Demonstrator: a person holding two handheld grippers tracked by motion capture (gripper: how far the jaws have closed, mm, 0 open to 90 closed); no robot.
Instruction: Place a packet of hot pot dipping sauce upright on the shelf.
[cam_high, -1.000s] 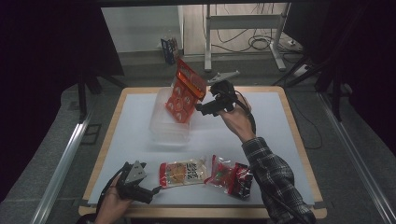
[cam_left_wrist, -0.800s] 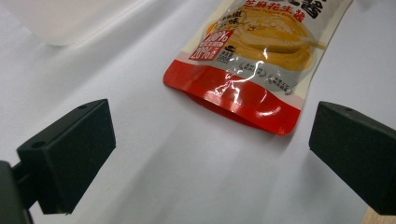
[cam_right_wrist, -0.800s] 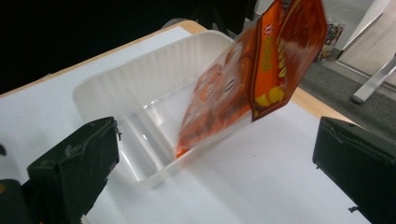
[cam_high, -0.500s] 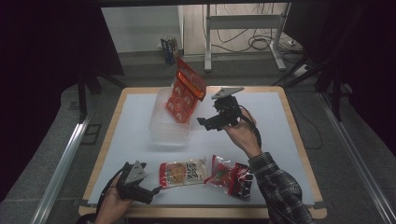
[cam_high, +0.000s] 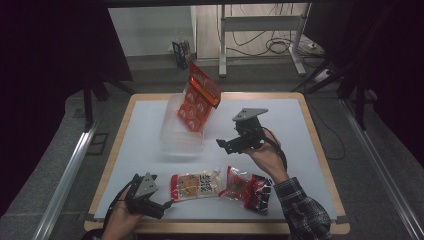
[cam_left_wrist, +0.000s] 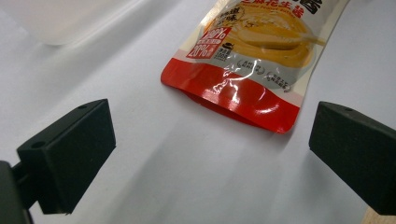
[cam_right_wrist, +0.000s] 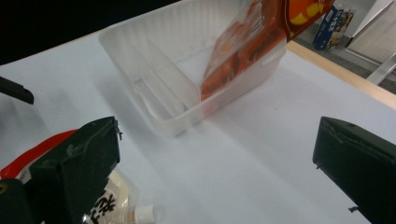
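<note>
Centre-right of the high view: right gripper (cam_high: 226, 145) held above the counter (cam_high: 300, 130), jaws spread, empty — orange packet (cam_high: 198, 98) propped upright in the clear tray (cam_high: 172, 142) at upper centre. Lower left: left gripper (cam_high: 162, 204) spread, just beside the peanut-butter pouch (cam_high: 196, 184).

Your tray (cam_high: 181, 136) sits at frame centre on the table (cam_high: 300, 120), with one packet (cam_high: 198, 97) standing upright in it. Below it, two pouches lie side by side: one (cam_high: 195, 184) left, one (cam_high: 248, 188) right.
</note>
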